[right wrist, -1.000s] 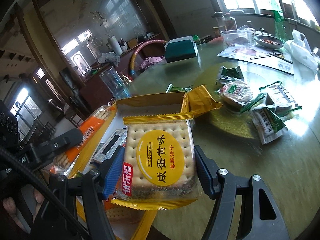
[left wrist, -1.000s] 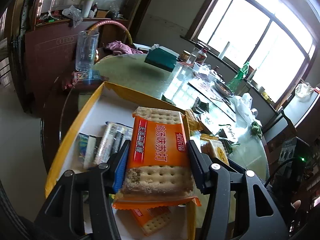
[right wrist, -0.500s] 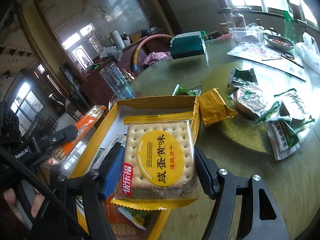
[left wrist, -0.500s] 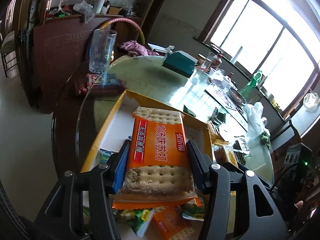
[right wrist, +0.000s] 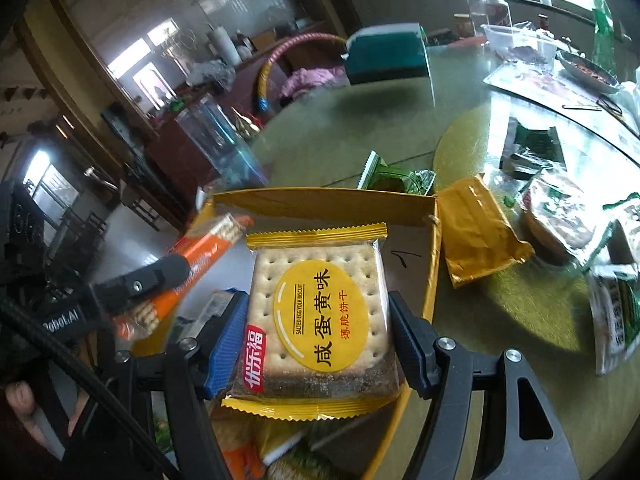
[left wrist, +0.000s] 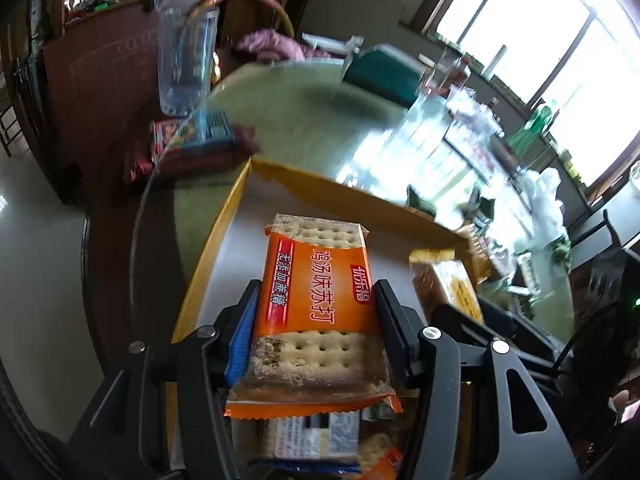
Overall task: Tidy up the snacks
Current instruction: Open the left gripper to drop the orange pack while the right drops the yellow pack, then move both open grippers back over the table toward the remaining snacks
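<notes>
My left gripper [left wrist: 316, 304] is shut on an orange cracker pack [left wrist: 316, 280] and holds it over the white floor of a yellow cardboard box [left wrist: 208, 256]. My right gripper [right wrist: 318, 320] is shut on a yellow salted-egg cracker pack [right wrist: 320, 312] above the same box [right wrist: 324, 198]. In the right wrist view the left gripper [right wrist: 132, 288] comes in from the left with its orange pack [right wrist: 200, 256]. Several snack packs lie in the box's near end under both grippers. Loose green packs [right wrist: 616, 312] lie on the table to the right.
The box sits on a round glass-topped table [right wrist: 348, 136]. A clear tumbler [left wrist: 186, 60] stands at the table's far left edge. A teal box [right wrist: 384, 56], a food container [right wrist: 520, 42] and a dish [right wrist: 588, 68] are further back. A gold wrapper [right wrist: 476, 228] lies beside the box.
Both grippers have moved forward and lower over the box, each still gripping its cracker pack. The box's far wall now looks closer, and the packs inside have slid under the grippers.
</notes>
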`<state>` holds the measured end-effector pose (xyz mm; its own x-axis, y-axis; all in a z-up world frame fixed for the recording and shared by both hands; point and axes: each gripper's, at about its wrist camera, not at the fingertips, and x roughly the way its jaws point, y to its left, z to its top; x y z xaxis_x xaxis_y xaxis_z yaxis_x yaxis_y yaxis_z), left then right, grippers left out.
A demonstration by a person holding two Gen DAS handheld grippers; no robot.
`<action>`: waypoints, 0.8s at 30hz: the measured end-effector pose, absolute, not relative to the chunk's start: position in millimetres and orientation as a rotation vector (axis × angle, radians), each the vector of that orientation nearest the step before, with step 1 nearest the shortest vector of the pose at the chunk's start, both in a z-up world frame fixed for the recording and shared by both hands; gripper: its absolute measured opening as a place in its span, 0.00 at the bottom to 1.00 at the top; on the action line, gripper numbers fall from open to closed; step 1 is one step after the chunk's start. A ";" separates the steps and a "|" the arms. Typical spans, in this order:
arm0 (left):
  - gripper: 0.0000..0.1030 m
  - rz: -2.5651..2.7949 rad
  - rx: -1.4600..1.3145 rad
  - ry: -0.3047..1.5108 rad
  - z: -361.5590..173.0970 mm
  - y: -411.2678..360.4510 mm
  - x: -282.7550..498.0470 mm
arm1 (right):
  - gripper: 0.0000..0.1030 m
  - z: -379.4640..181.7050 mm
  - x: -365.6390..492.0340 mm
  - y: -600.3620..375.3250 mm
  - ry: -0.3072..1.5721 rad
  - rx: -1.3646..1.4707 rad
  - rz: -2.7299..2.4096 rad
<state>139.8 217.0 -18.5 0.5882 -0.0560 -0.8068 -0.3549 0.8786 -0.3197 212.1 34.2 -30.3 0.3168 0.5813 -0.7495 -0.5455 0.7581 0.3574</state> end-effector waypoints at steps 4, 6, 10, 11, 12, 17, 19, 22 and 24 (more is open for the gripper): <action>0.55 0.180 -0.533 0.997 -33.9 225.6 148.3 | 0.66 -36.5 217.4 44.7 1.012 -0.007 0.722; 0.55 0.178 -0.567 1.010 -38.4 231.7 148.7 | 0.66 -39.3 217.3 49.0 1.016 -0.025 0.712; 0.65 0.179 -0.577 1.026 -40.1 233.3 146.9 | 0.68 -39.4 215.9 53.0 1.003 -0.059 0.692; 0.70 0.177 -0.575 1.019 -38.3 232.4 145.2 | 0.68 -39.3 216.4 52.9 1.005 -0.058 0.696; 0.71 0.172 -0.577 1.009 -36.2 231.9 143.7 | 0.70 -38.6 216.3 51.2 1.007 -0.049 0.710; 0.81 0.173 -0.589 0.993 -24.2 225.3 132.8 | 0.77 -31.2 217.1 34.8 0.989 0.071 0.763; 0.82 0.187 -0.540 0.980 -18.0 216.0 129.2 | 0.77 -24.1 210.2 24.5 0.975 0.101 0.773; 0.82 0.206 -0.459 0.989 -15.4 201.2 124.9 | 0.77 -14.1 196.3 6.9 0.932 0.128 0.779; 0.82 0.229 -0.452 1.004 -16.7 195.3 119.5 | 0.77 -11.9 188.5 -6.3 0.929 0.163 0.791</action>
